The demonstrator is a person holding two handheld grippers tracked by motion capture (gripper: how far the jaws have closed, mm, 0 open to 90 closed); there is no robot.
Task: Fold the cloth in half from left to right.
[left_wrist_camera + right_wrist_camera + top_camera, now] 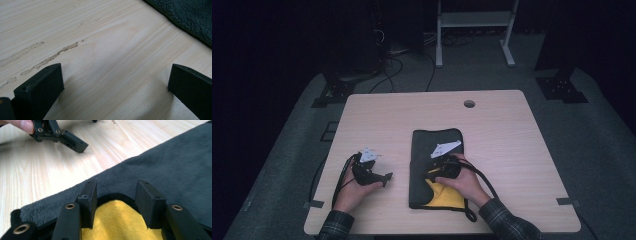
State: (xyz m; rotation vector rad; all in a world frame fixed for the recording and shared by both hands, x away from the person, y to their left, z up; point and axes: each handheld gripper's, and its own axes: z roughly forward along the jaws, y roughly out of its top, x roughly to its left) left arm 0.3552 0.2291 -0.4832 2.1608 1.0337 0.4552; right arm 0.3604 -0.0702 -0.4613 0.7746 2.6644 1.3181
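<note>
The dark folded cloth (pixel 437 150) lies at centre frame on the worktop (pixel 502 150) in the high view. The right claw (pixel 435 172) sits over its lower part, jaws parted, apparently gripping nothing. The right gripper view shows a yellow lining (pixel 117 220) between those jaws, at the cloth's edge. The left claw (pixel 384 178) rests left of the cloth, jaws wide apart over bare wood in the left gripper view.
</note>
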